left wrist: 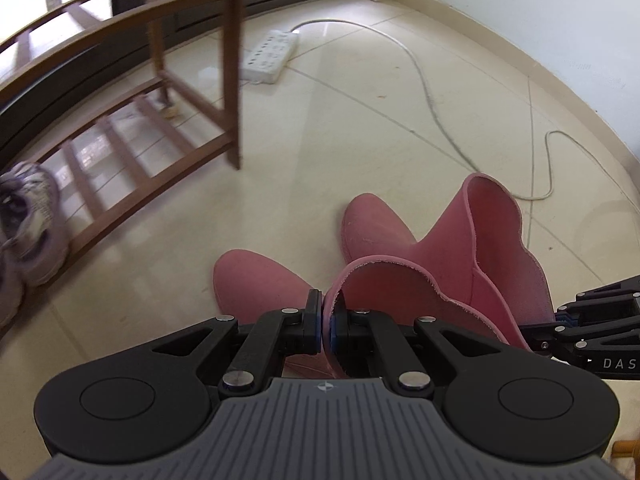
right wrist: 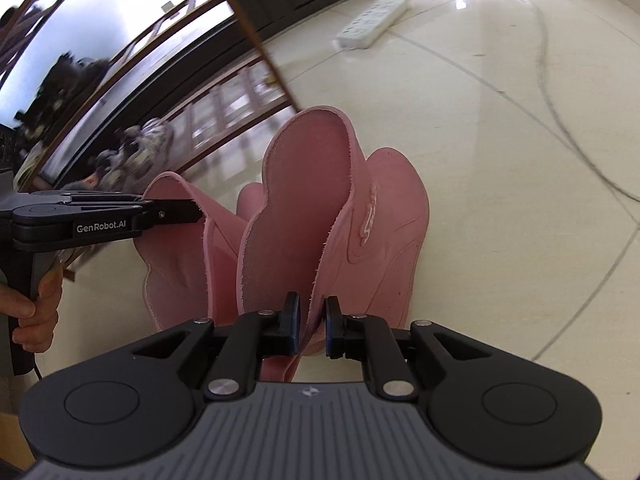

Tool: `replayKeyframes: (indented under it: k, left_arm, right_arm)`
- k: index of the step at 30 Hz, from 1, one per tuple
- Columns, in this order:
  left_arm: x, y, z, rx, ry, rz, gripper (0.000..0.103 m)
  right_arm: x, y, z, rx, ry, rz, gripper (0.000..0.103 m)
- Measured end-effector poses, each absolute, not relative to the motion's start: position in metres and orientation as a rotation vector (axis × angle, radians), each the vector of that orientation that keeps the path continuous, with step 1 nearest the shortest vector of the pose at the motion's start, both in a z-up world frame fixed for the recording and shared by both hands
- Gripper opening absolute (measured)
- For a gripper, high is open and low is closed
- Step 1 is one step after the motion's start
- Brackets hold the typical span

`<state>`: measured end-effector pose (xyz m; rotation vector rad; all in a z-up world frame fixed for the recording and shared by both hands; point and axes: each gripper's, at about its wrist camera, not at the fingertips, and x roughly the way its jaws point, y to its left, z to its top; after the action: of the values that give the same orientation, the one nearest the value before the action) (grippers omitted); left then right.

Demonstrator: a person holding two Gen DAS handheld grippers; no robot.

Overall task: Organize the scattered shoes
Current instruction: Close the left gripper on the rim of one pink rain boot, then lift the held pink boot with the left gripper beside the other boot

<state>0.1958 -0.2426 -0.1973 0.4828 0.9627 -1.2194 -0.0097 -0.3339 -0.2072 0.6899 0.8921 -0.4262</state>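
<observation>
My left gripper (left wrist: 327, 322) has its jaws pressed together on the rim of the nearer pink boot (left wrist: 256, 284), pinching the thin shaft wall between the blue pads. That boot's toe points away from me across the pale tiled floor (left wrist: 360, 128), and it looks to be hanging just above the tiles, though the blur makes me unsure whether the sole touches.

My right gripper (right wrist: 311, 322) is clamped the same way on the second pink boot (right wrist: 360, 216), the fingers closed on the back edge of its shaft. In the right wrist view this boot stands upright with its opening gaping towards the camera, raised lettering showing on its side. The two boots sit just beside each other, shafts nearly touching; from the left wrist view the second one (left wrist: 492, 240) is on the right, with the right gripper's black fingers (left wrist: 560, 320) coming in at its rim.

A hand (right wrist: 38, 312) grips the left gripper's handle at the left edge of the right wrist view.

Ahead and to the left stands a wooden shoe rack (left wrist: 132, 152) with slatted shelves. A pale sneaker (left wrist: 36, 224) rests by the rack's near left corner. Farther back, a white power strip (left wrist: 270, 56) lies on the floor near the dark window frame, its cable (left wrist: 436, 120) trailing across the tiles to the right.
</observation>
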Motion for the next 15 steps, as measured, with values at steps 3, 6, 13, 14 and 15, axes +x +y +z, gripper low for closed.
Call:
replayKeyframes:
  k: [3,6,13,14,15]
  left_arm:
    - [0.213,-0.219,-0.196,0.478,0.966,-1.188,0.005]
    - [0.231,-0.196,-0.195,0.472,0.969,-1.156,0.005]
    - [0.270,-0.144,-0.194,0.460,0.976,-1.088,0.005]
    - [0.273,-0.140,-0.195,0.458,0.977,-1.086,0.005]
    - [0.275,-0.137,-0.194,0.458,0.976,-1.087,0.005]
  right_arm:
    - [0.013,-0.314,-0.207,0.680,0.907,-0.370,0.016]
    - [0.038,-0.295,-0.206,0.670,0.917,-0.322,0.017]
    - [0.079,-0.262,-0.207,0.640,0.934,-0.249,0.018]
    - [0.084,-0.258,-0.206,0.635,0.935,-0.239,0.018]
    - [0.086,-0.255,-0.205,0.631,0.936,-0.233,0.019]
